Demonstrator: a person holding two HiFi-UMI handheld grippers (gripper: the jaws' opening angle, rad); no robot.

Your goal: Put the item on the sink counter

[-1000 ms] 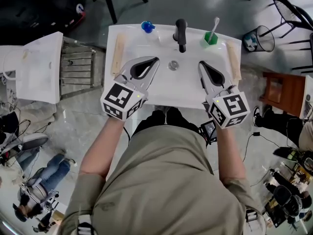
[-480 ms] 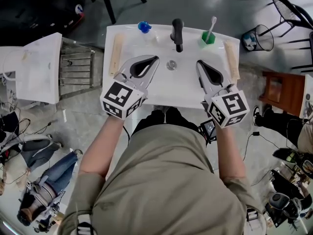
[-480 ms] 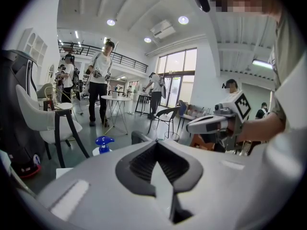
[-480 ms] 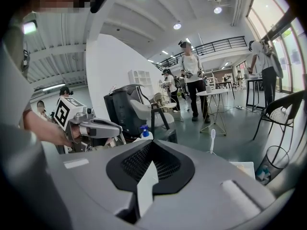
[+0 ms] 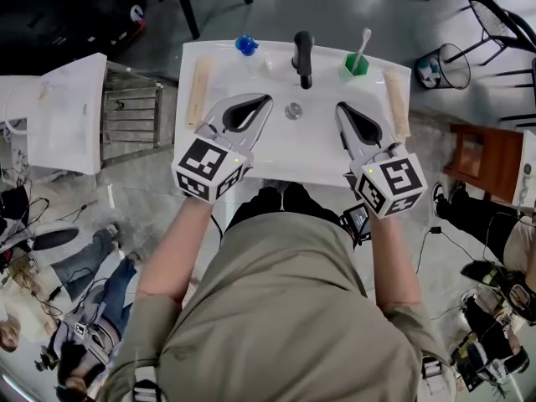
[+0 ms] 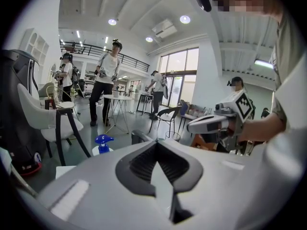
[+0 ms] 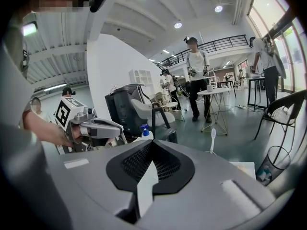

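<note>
White ceramic forms the sink [image 5: 285,170], and its flat rim, the desk [image 5: 226,53], carries the loose things along the back edge. A blue pump bottle [image 5: 246,45] stands at the left and a green cup [image 5: 355,66] holding a toothbrush [image 5: 363,42] at the right; which is the task's item cannot be told. The black faucet [image 5: 303,57] rises between them, over the drain [image 5: 293,110]. One pale strip [image 5: 199,90] lies on the left rim and another [image 5: 397,103] on the right. Over the basin hover the left hand-held gripper [image 5: 266,101] and the right hand-held gripper [image 5: 341,107], either side of the drain, each with jaws pressed together on nothing. Beyond stand a metal rack [image 5: 134,111], a wire bin [image 5: 452,65] and a brown box [image 5: 481,157].
</note>
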